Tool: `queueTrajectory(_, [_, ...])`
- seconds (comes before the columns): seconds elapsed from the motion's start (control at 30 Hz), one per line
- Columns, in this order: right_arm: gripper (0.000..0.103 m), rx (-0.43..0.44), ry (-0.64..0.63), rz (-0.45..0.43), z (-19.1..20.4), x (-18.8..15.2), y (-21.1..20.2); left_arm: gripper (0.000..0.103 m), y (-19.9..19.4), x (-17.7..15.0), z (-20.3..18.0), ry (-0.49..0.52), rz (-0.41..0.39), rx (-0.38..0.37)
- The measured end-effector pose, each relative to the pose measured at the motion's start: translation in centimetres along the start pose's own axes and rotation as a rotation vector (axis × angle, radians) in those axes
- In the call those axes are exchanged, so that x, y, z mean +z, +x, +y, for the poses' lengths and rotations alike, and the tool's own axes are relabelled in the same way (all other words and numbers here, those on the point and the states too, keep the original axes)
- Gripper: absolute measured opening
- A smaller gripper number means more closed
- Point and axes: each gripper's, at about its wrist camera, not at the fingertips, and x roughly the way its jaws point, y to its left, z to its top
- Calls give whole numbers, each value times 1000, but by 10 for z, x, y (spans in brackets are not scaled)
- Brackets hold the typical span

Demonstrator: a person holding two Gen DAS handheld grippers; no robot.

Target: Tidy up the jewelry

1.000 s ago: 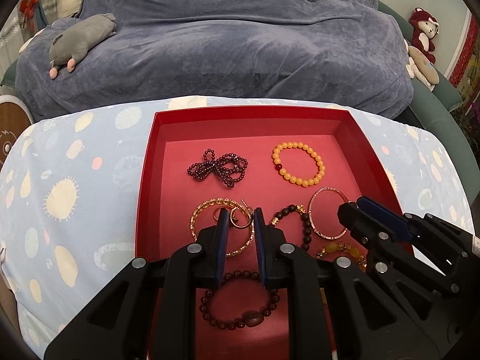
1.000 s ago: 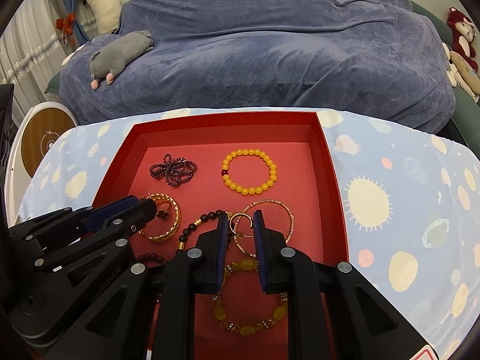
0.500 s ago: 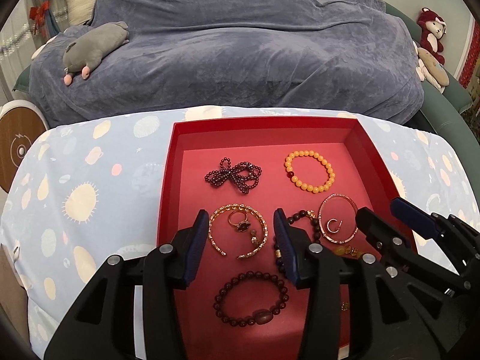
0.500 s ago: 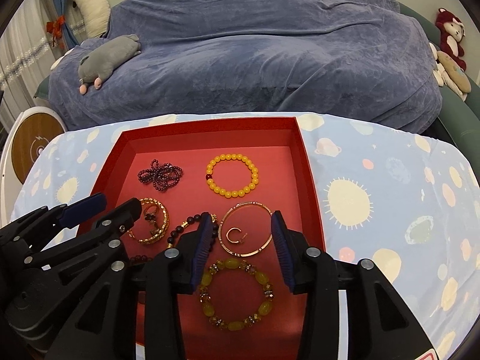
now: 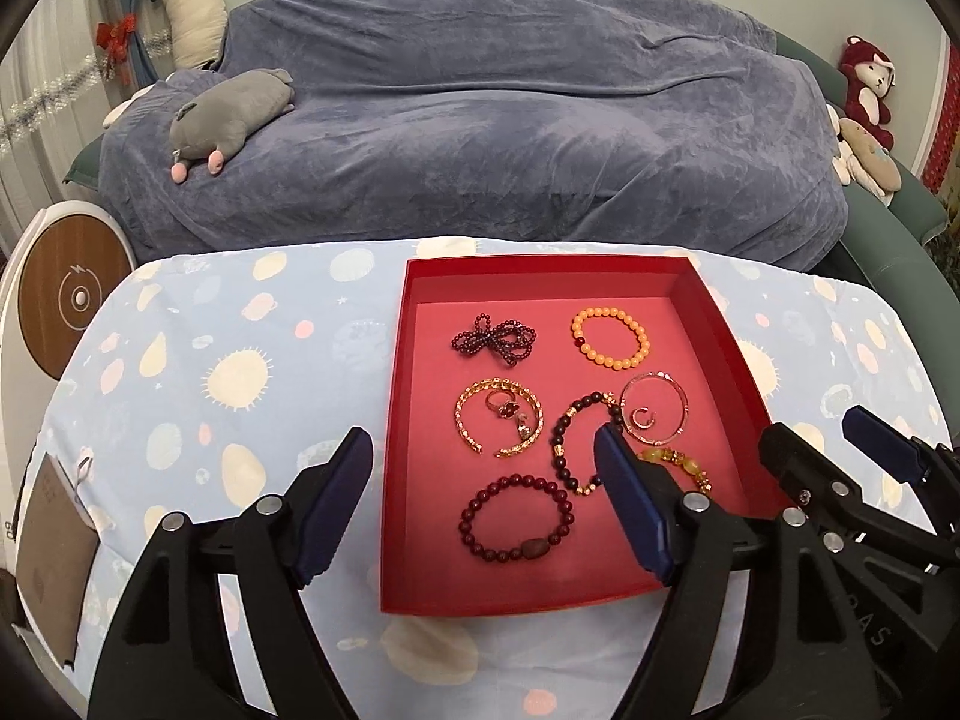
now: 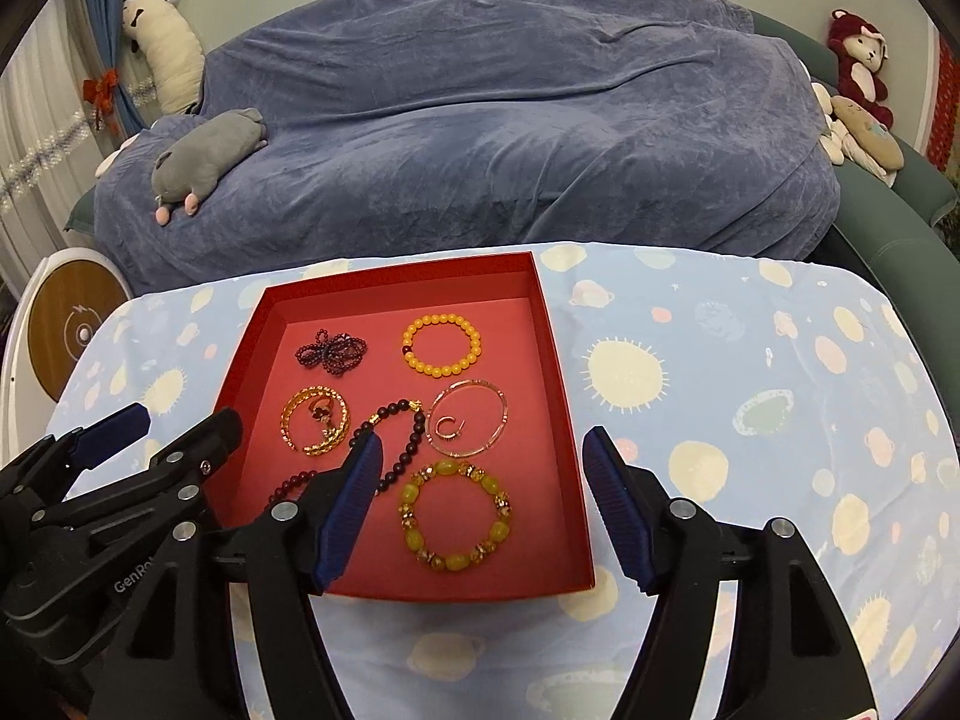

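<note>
Your left gripper [image 5: 483,480] stands wide, holding nothing; its blue ribbed pads [image 5: 630,504] straddle the left wall of the red tray [image 5: 393,420]. Your right gripper [image 6: 483,483] is equally wide and empty, one pad over the tray floor, the other outside the right wall.

Left view only: the whole dark red bead bracelet [image 5: 516,519] with one oval bead, near the front wall. The right view shows just a short arc of it behind the pad.
Right view only: the whole yellow-green stone bracelet [image 6: 456,513] with gilt spacers, chunky and glossy. In the left view your pad hides most of it.

Both views, all inside the tray:
- black bead strand [image 5: 576,441], loose curve, middle
- open gold coil bangle [image 5: 501,423] with a ring [image 5: 503,405] lying within it
- thin pink bangle [image 5: 654,414] around a small C-shaped hoop [image 5: 643,417]
- smooth orange bead bracelet [image 5: 611,337], back right
- tiny purple beads bunched in a bow shape [image 5: 495,341], back left

The tray sits on a pale blue cloth [image 5: 240,360] printed with suns and planets. Beyond, a grey plush toy [image 5: 231,114] lies on a blue velvety cover [image 5: 510,120].
</note>
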Motion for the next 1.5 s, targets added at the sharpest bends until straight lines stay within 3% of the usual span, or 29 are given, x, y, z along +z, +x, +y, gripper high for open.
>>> queueTrajectory(0.27, [83, -29, 22, -26, -6, -29, -42, 87, -42, -28, 8, -24, -16, 21])
queueTrajectory(0.37, [84, -37, 12, -23, -5, -43, -54, 89, -53, -42, 10, -31, -12, 26])
queueTrajectory(0.83, [85, -30, -3, 17, 1, -95, -92, 92, -93, -94, 18, -43, -2, 45])
queueTrajectory(0.97, [97, -35, 1, 26, 0, -107, -101, 93, -102, -105, 21, -40, -1, 56])
queueTrajectory(1.5, [96, -67, -2, 19, -2, -138, -125, 95, -123, -136, 18, -13, 4, 73])
